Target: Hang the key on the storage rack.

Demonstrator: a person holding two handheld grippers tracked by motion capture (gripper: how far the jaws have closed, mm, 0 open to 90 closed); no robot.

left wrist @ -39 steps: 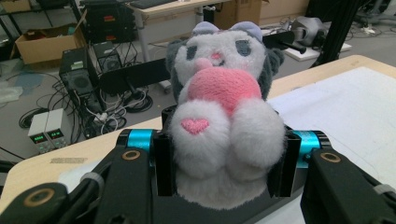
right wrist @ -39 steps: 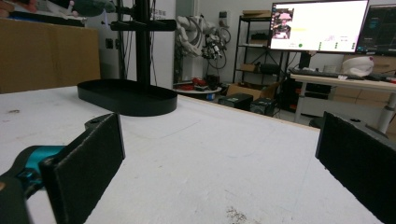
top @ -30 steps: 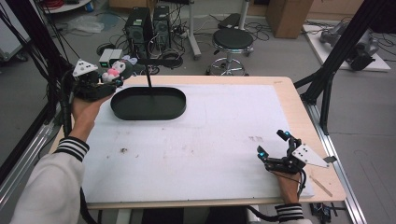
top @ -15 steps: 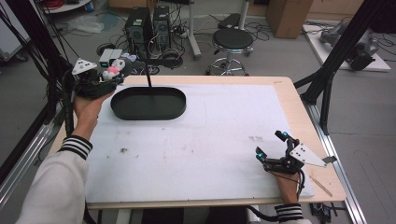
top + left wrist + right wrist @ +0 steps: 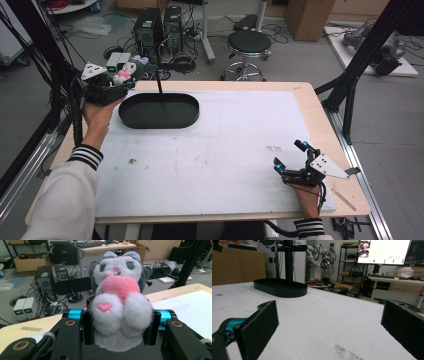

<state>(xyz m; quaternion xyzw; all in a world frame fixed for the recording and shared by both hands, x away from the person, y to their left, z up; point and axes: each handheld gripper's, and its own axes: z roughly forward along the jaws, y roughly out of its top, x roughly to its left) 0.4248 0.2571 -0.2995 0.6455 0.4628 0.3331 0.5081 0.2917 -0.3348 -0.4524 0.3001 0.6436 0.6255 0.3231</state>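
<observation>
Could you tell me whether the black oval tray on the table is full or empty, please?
Empty: the black oval tray shows a bare floor around its upright post.

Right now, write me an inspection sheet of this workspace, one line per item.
Surface: white sheet over a wooden table, with a few dark smudges.
Job's things: grey and white plush toy with a pink heart, clamped at the far left corner; black oval tray with an upright post, nothing in it.
Clutter: nothing seen on the sheet.
Grippers: left gripper shut on the plush toy beside the tray; right gripper open, low at the near right edge.
Cables: a black cable trails from the left gripper down the table's left side.
Surroundings: stool, computer towers, boxes and loose floor wiring.
</observation>
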